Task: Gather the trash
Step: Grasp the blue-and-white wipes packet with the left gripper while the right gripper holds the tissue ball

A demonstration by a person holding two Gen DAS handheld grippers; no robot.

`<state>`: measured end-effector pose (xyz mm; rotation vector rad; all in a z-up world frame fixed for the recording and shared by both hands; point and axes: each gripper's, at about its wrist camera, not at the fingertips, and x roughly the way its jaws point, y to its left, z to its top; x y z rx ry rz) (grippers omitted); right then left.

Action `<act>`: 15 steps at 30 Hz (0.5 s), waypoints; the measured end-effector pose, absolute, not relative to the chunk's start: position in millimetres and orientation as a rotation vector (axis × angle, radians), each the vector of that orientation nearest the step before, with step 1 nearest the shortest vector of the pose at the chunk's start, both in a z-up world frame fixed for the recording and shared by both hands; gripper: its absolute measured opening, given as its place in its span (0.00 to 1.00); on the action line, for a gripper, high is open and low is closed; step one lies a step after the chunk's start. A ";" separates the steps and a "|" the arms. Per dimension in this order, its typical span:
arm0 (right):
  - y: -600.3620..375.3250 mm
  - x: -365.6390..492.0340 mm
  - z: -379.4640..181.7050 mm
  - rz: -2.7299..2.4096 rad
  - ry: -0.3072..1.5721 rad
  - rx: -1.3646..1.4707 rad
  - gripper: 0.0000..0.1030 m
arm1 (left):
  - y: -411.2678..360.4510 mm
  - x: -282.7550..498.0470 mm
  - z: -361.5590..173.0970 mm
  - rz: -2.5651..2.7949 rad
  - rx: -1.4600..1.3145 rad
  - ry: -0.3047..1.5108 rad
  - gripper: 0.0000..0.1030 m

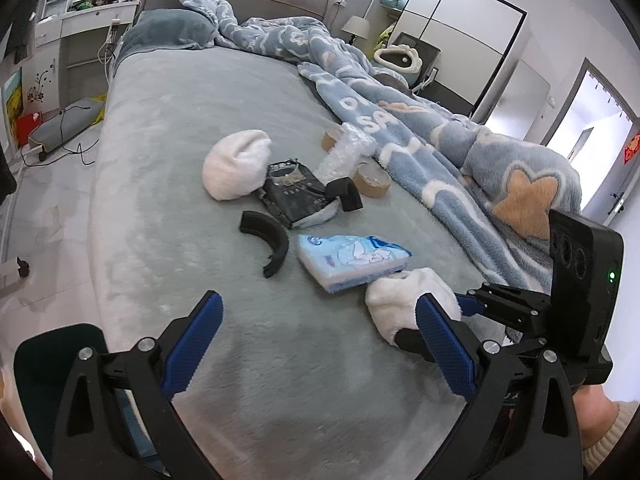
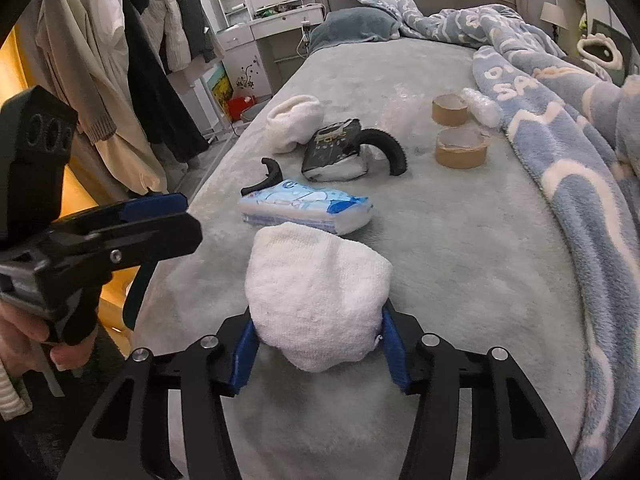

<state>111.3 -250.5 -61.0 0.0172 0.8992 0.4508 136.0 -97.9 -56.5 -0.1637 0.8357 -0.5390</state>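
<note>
Trash lies on the grey bed [image 1: 168,168]. My right gripper [image 2: 320,344] is shut on a white fluffy sock [image 2: 316,292], also seen in the left wrist view [image 1: 400,296]. My left gripper [image 1: 320,320] is open and empty above the bed's near part. Ahead lie a blue tissue pack [image 1: 352,258] [image 2: 308,208], a black packet [image 1: 296,194] [image 2: 336,148], curved black foam pieces [image 1: 268,240] [image 2: 384,148], a second white sock [image 1: 234,168] [image 2: 294,122], two brown tape rolls [image 1: 372,182] [image 2: 460,148] and a bubble wrap roll [image 1: 344,152] [image 2: 480,108].
A blue patterned fleece blanket [image 1: 460,152] [image 2: 580,152] is heaped along the bed's right side. A pillow [image 1: 172,28] lies at the headboard. Clothes [image 2: 120,60] hang left of the bed. A white dresser [image 2: 272,24] stands beyond it.
</note>
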 end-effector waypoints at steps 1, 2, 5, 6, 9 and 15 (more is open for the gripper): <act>-253.9 109.7 -59.3 0.452 0.893 0.024 0.52 | -99.0 137.2 -56.2 -0.540 -0.173 0.833 0.95; -255.9 109.1 -57.9 0.451 0.887 0.030 0.52 | -100.0 137.2 -56.1 -0.541 -0.177 0.832 0.95; -269.8 105.4 -51.2 0.440 0.860 0.060 0.52 | -104.4 138.6 -56.5 -0.542 -0.185 0.829 0.95; -276.3 104.6 -49.0 0.433 0.849 0.074 0.52 | -106.9 138.8 -57.1 -0.545 -0.187 0.831 0.95; -294.4 102.4 -44.1 0.408 0.820 0.113 0.52 | -114.1 138.5 -59.0 -0.550 -0.183 0.842 0.95; -325.2 100.0 -37.5 0.348 0.779 0.174 0.52 | -136.3 139.7 -64.4 -0.564 -0.147 0.854 0.95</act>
